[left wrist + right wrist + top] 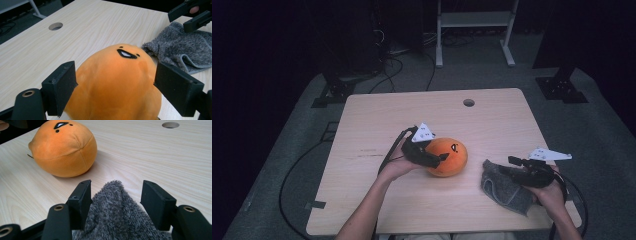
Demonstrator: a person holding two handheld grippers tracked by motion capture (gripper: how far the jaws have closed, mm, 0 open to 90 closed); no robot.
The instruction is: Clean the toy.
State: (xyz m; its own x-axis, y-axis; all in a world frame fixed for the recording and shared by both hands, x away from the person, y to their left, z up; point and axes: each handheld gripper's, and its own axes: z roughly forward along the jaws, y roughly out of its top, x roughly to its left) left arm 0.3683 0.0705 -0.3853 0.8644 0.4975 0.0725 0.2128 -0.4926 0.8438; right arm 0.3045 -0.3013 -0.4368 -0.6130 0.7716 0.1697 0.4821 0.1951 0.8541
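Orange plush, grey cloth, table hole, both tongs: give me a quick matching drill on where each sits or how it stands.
Things:
1. orange plush
2. grey cloth
3. table hole
4. left tongs

Places or states:
A. far edge of the table, nothing near it
B. bunched up between the jaws of the right tongs
C. middle of the table, face stitched on top
D. open, jaws on either side of the plush

Pairs: 1-C, 2-B, 3-A, 4-D
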